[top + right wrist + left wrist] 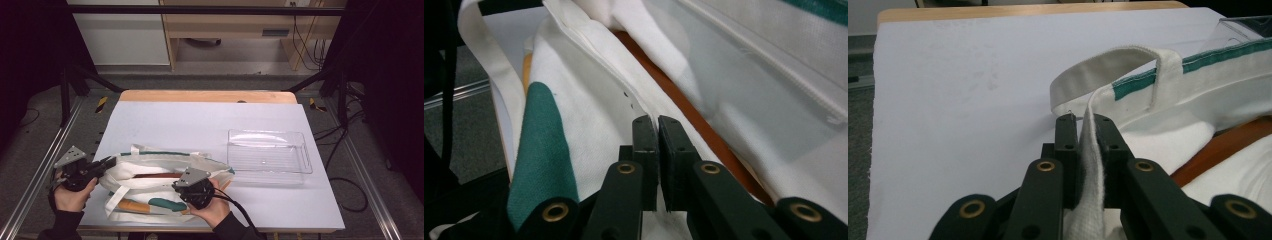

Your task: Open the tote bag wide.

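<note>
The tote bag (pixel 165 172) is laid flat on the table (pixel 200 120), its mouth being pulled apart. Its end edge is pinched between the closed fingers of the left gripper (pixel 1084 122), so that side is anchored. The near rim is clamped by the shut right gripper (pixel 657 122), probably to expose the brown lining (pixel 704 130) just beyond.

The upper half of the white table top (pixel 200 120) lies bare, open room for a hand across the whole width. At right centre the clear plastic tray (pixel 270 152) blocks the way. At lower left and centre the canvas bag (pixel 165 182) sprawls, leaving only a narrow free strip between its right end and the tray's lower left corner.
</note>
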### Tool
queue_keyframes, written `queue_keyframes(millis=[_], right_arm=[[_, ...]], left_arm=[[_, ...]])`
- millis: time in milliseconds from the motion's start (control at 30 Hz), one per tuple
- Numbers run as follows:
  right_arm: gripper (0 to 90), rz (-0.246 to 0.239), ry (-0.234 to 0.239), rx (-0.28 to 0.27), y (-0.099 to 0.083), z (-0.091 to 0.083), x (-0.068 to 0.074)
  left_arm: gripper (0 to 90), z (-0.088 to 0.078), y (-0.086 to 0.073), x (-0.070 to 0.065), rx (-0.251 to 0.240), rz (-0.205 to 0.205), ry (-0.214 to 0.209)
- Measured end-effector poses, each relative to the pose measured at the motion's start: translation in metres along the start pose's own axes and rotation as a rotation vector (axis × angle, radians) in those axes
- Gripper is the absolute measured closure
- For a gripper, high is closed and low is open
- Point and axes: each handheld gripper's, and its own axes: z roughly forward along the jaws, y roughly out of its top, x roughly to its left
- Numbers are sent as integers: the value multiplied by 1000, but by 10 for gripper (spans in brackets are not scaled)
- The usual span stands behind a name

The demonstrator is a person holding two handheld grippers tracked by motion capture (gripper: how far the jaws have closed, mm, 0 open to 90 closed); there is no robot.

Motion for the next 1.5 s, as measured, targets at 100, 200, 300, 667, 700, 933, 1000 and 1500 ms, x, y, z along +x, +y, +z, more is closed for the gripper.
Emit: queue_keyframes(millis=[100, 200, 300, 667, 700, 933, 1000, 1500], right_arm=[[878, -1, 14, 0, 3, -4, 1], [881, 16, 83, 13, 6, -13, 7], [881, 40, 145, 32, 3, -19, 12], [875, 123, 226, 68, -25, -9, 23], [875, 121, 225, 72, -27, -7, 23], [850, 112, 177, 91, -40, 9, 22], [834, 115, 180, 90, -40, 9, 22], [824, 141, 10, -68, -27, -55, -11]], left_arm=[[828, 0, 0, 0, 3, -6, 5], [830, 0, 1, -2, 6, -13, 24], [838, -2, 2, -5, -6, -14, 38], [829, 1, -2, -8, -21, -30, 51], [828, 1, -2, -8, -21, -30, 51], [778, 2, -3, -12, -28, -4, 67], [762, 1, -3, -12, -37, -7, 63], [854, -8, 8, -69, -43, 92, -47]])
